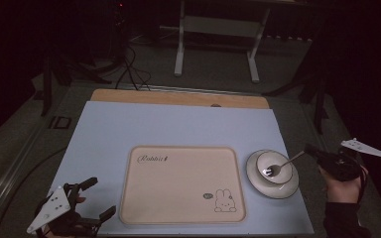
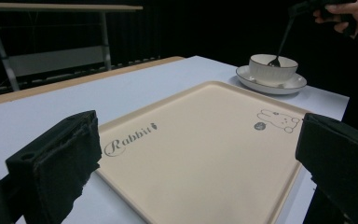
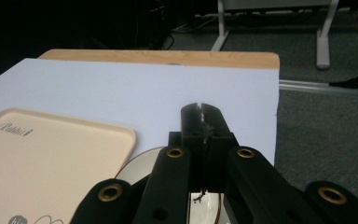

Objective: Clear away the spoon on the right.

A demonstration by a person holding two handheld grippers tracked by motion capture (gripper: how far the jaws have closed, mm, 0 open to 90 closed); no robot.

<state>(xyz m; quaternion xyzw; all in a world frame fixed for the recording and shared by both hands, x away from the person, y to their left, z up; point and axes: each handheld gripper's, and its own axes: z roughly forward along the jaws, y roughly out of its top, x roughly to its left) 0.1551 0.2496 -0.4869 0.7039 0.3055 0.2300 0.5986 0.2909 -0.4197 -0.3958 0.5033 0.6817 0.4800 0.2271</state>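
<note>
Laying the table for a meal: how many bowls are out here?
1. The bowl sits on a saucer right of the tray, with a spoon in it held by the right gripper.

spoon in bowl, right of tray

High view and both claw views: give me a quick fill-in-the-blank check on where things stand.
1. The spoon rests its head in the ____.
2. The bowl stands on a ____.
3. The tray carries a drawn ____ in one corner.
4. The left claw is ____.

Missing words: bowl; saucer; rabbit; open
</note>
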